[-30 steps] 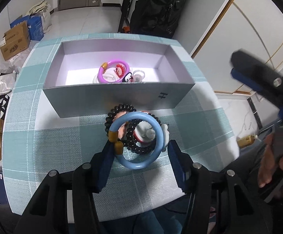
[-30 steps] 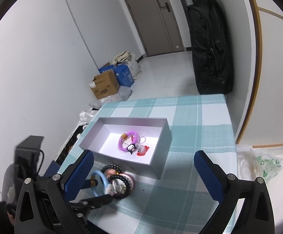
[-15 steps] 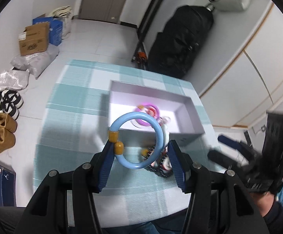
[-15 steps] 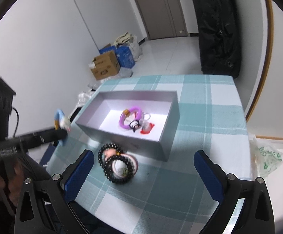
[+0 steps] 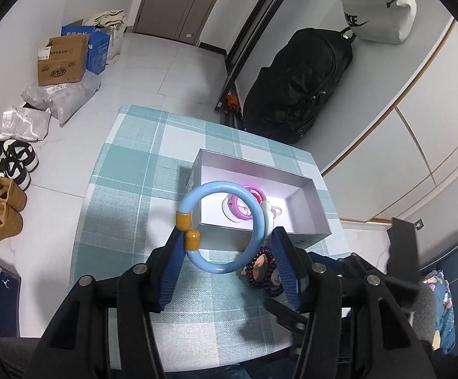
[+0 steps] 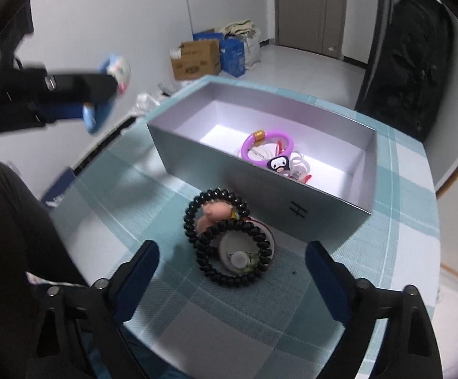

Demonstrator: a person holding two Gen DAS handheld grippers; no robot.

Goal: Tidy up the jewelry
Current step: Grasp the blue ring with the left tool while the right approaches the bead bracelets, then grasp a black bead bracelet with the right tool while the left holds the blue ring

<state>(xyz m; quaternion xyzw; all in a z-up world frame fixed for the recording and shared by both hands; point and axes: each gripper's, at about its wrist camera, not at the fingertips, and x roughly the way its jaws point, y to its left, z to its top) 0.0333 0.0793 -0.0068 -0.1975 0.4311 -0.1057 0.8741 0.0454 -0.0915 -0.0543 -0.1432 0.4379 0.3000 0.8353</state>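
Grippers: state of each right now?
Left gripper: shut on the blue bangle, lifted off the table.
Right gripper: open, jaws just narrowing, empty, above the black bead bracelets.

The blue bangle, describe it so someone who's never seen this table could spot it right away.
Start at the grey box on the checked tablecloth. In front of it, lifted off the table, the left gripper is shut on the blue bangle. Unlike the black bead bracelets on the cloth, it is a smooth pale-blue ring with two mustard-yellow beads.

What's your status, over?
Left claw shut on blue bangle, above table. Right claw open, closing, over black bead bracelets. Grey box unobstructed.
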